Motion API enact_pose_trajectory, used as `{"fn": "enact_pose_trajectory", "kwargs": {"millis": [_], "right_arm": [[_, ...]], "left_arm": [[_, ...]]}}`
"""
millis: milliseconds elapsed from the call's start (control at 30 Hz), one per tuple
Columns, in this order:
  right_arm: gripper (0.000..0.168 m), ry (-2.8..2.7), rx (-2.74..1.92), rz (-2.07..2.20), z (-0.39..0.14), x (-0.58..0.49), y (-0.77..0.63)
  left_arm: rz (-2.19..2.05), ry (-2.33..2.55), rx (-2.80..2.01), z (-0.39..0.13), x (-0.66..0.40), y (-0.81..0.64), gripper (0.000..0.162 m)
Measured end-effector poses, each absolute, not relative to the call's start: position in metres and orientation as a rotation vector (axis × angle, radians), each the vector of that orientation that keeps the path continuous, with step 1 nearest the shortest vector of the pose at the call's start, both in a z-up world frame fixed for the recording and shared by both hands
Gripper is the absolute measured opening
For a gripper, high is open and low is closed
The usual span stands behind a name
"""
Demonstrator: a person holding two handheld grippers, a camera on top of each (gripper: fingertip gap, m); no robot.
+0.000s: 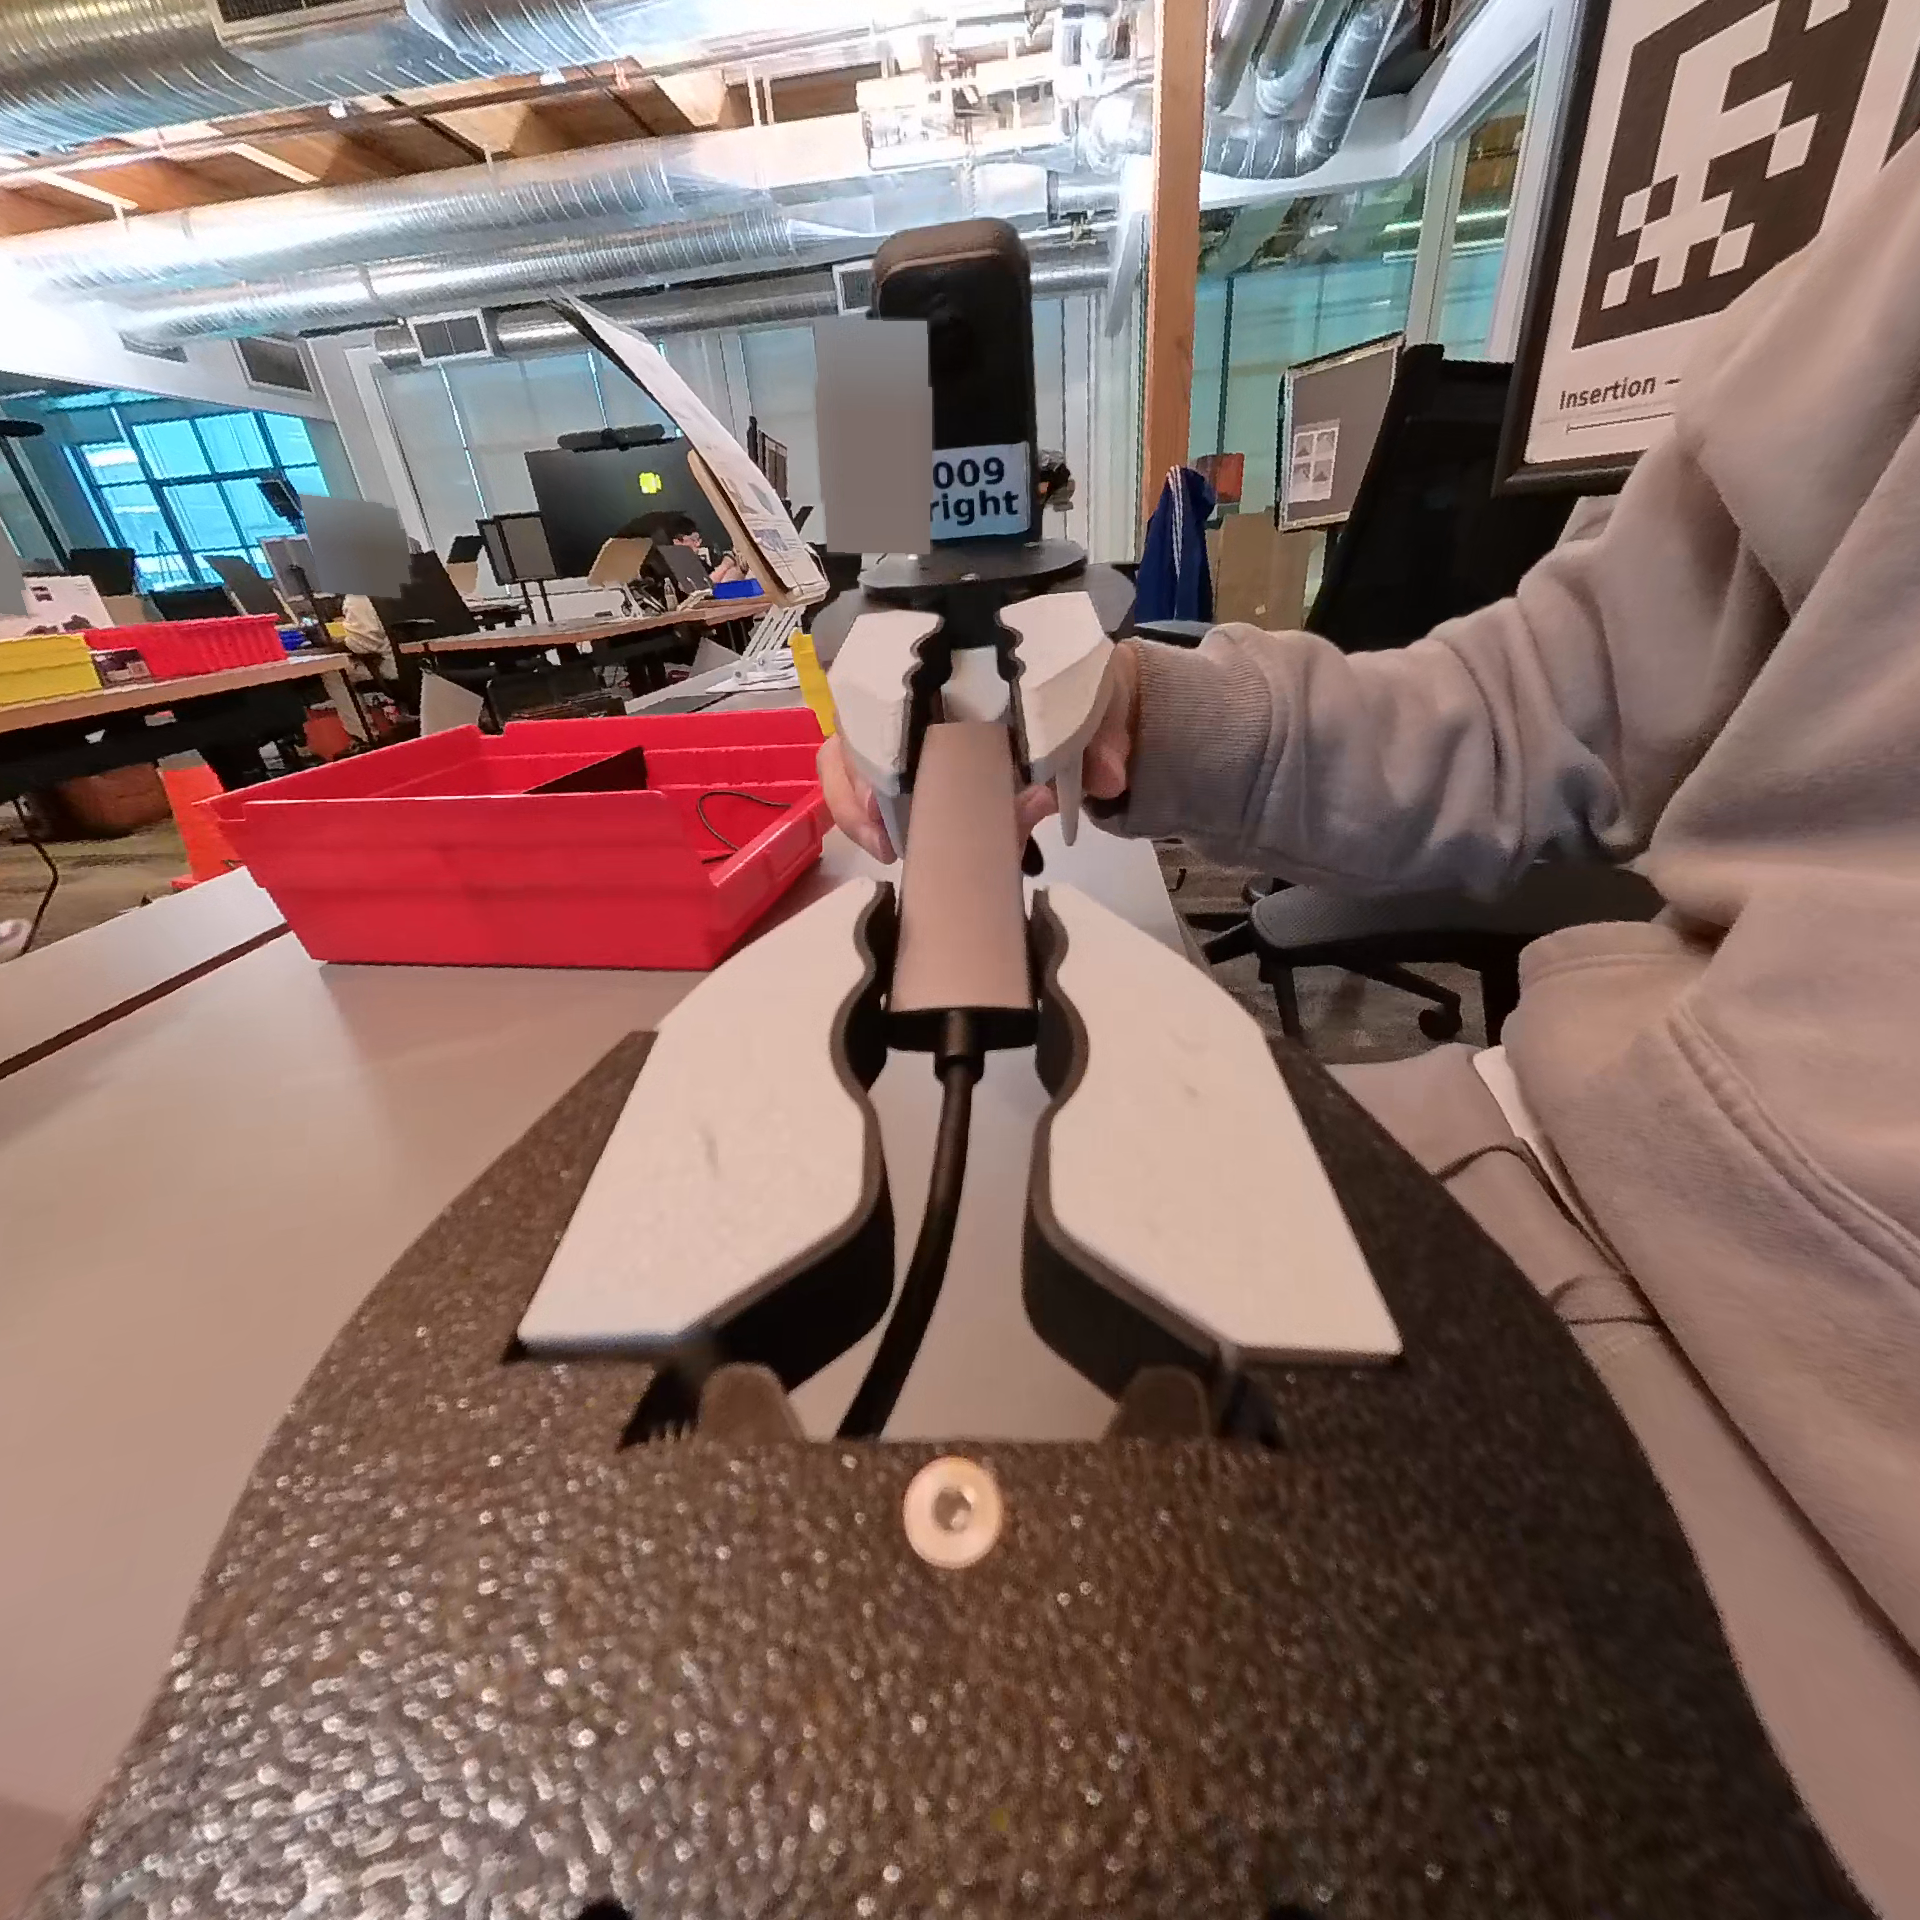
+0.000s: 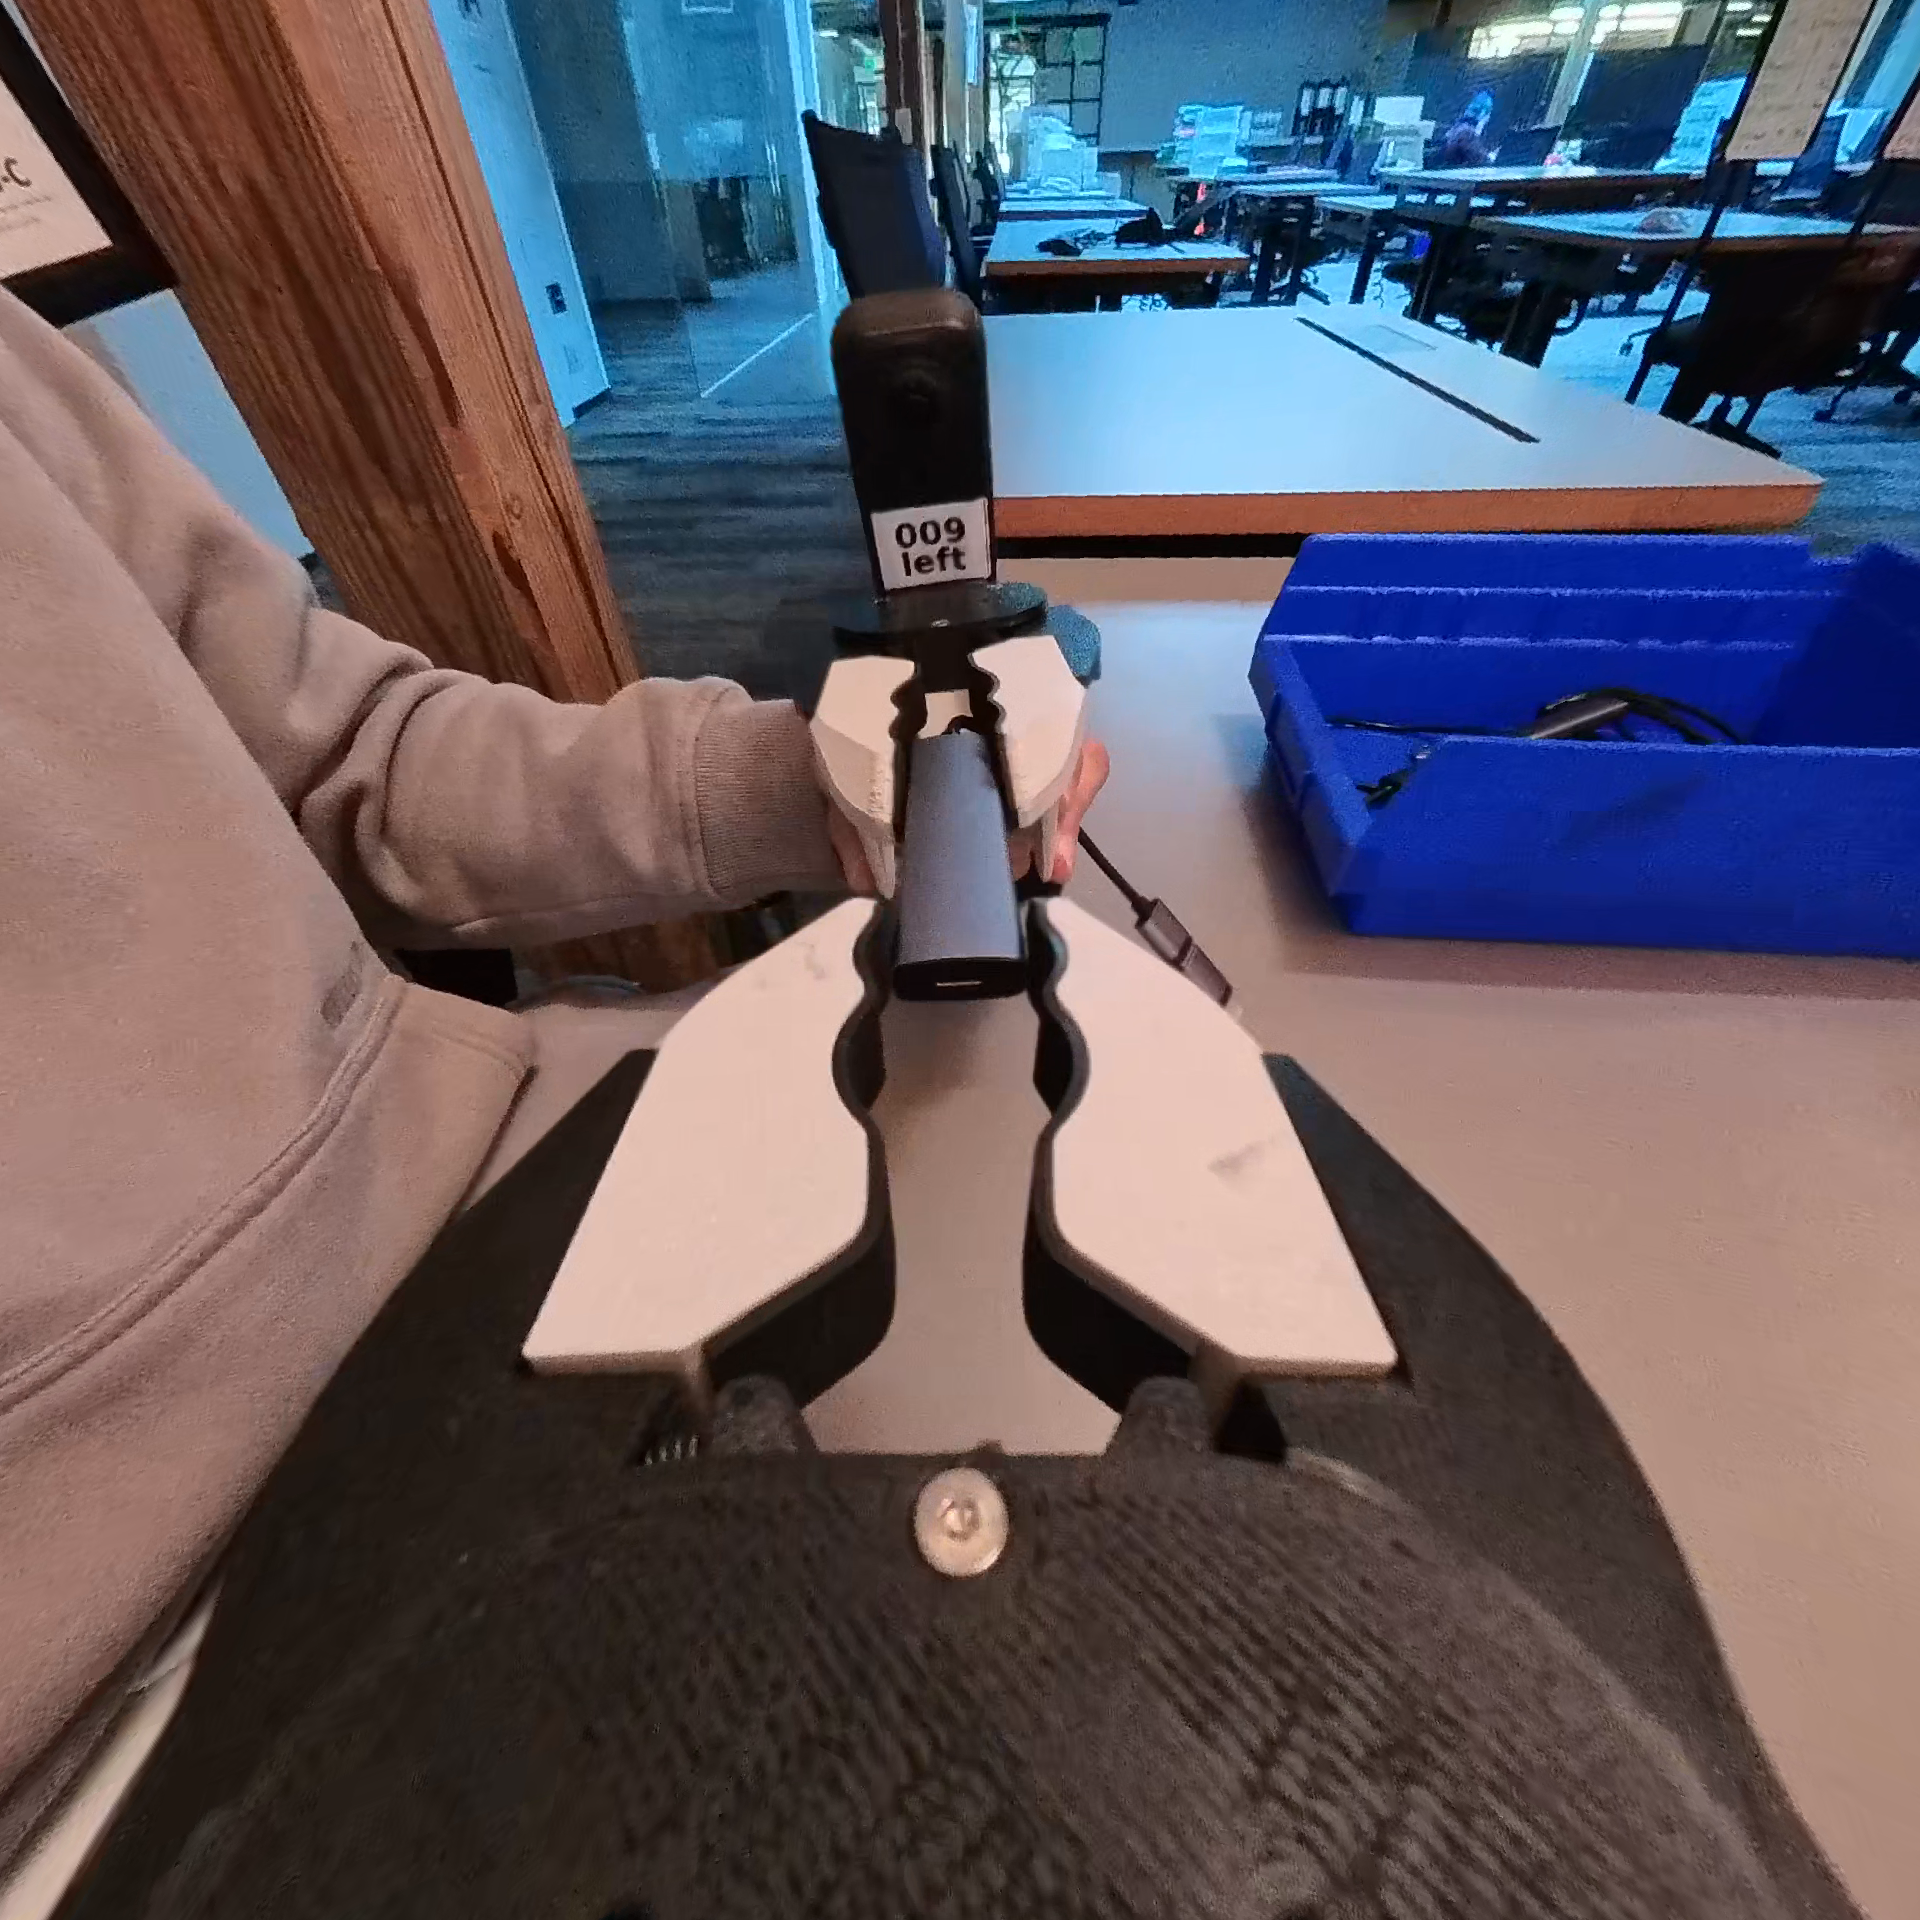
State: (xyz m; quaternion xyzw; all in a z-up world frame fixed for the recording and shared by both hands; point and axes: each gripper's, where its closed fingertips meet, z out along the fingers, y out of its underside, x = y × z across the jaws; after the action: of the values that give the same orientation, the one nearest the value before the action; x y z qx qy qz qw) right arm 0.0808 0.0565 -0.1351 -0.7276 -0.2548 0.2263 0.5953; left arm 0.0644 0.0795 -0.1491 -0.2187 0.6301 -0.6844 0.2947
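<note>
A slim grey metal adapter hub [image 1: 961,862] is held level above the table [image 1: 260,1195] between my two grippers, which face each other. My left gripper [image 1: 961,920] is shut on the hub's cable end, and a black cable [image 1: 935,1195] runs back between its fingers. My right gripper [image 2: 956,935] is shut on the other end of the hub [image 2: 951,862], whose port faces the camera. The right gripper also shows in the left wrist view [image 1: 966,790], and the left gripper shows in the right wrist view [image 2: 951,769]. The cable's plug [image 2: 1190,961] hangs to the right.
A red bin [image 1: 499,862] with a thin cable in it stands on the table to the far left. A blue bin [image 2: 1610,831] with cables stands at the right. A person's grey sleeve [image 1: 1351,748] and a wooden post [image 2: 343,364] are close by. Across from one pair of fingers to the other is roughly 4 centimeters.
</note>
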Motion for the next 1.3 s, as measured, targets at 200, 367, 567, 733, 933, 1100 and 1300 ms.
{"fn": "enact_pose_trajectory", "kwargs": {"millis": [200, 367, 567, 733, 933, 1100, 1300], "right_arm": [[0.025, -0.582, -1.69, 0.47, -0.129, 0.084, 0.063], [0.025, -0.554, -1.654, 0.319, -0.09, 0.119, 0.062], [0.025, -0.44, -1.574, 0.005, 0.009, 0.212, 0.042], [0.025, -0.202, -1.58, -0.314, 0.068, 0.325, 0.027], [0.025, 0.046, -1.842, -0.357, -0.006, 0.45, 0.03], [0.025, 0.221, -1.939, -0.319, -0.072, 0.492, 0.04], [0.031, 0.414, -2.09, -0.438, -0.123, 0.537, 0.04]], "left_arm": [[-1.822, 1.623, -0.643, -0.146, 0.07, 0.086, 0.027], [-1.72, 1.408, -0.779, -0.125, 0.079, 0.114, 0.092], [-1.642, 1.259, -0.842, -0.117, 0.078, 0.146, 0.097], [-1.688, 1.238, -0.913, -0.133, 0.083, 0.155, 0.09], [-1.682, 1.281, -0.927, -0.141, 0.089, 0.149, 0.088], [-1.67, 1.311, -0.923, -0.144, 0.09, 0.145, 0.087], [-1.696, 1.294, -0.941, -0.147, 0.093, 0.147, 0.085]]}}
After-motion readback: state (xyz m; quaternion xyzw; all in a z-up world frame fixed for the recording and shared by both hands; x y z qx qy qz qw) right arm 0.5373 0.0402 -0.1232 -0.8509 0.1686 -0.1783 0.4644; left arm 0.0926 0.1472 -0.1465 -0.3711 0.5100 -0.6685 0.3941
